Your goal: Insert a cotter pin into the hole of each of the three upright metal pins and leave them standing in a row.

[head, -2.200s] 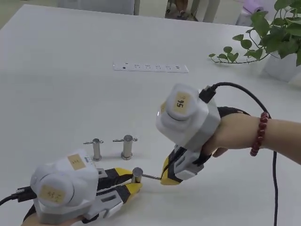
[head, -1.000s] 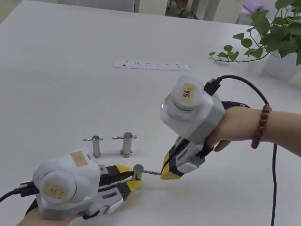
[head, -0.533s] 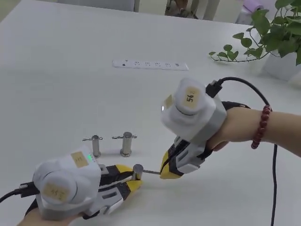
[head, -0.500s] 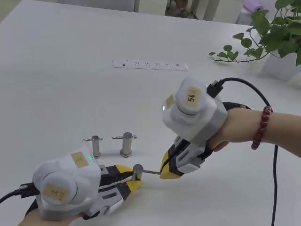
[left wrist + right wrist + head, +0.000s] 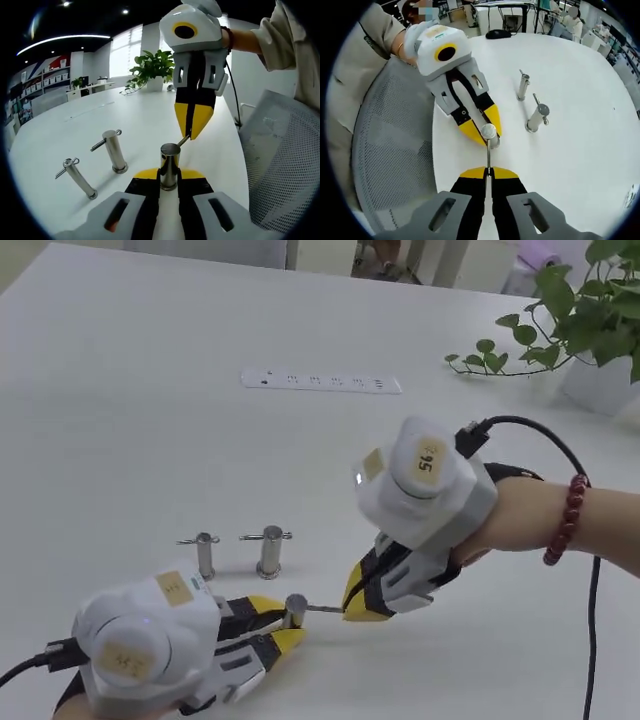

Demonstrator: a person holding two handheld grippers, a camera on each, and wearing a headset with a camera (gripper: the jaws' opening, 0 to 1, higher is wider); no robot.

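Near the white table's (image 5: 150,420) front edge, the left gripper (image 5: 277,624) pinches an upright metal pin (image 5: 295,609) while the right gripper (image 5: 357,609), clamped on a cotter pin (image 5: 322,609), touches it to that pin's head, with two fitted pins (image 5: 205,555) (image 5: 270,552) standing just beyond on the left.

- Left gripper (image 5: 283,624) lies low and level, its jaws clamped on the metal pin (image 5: 295,607) standing between its yellow fingertips (image 5: 266,604).
- Right gripper (image 5: 358,608) slants down toward those fingertips, its jaws pinched together on the cotter pin (image 5: 322,609).
- Right hand (image 5: 505,518) wraps the gripper's handle.
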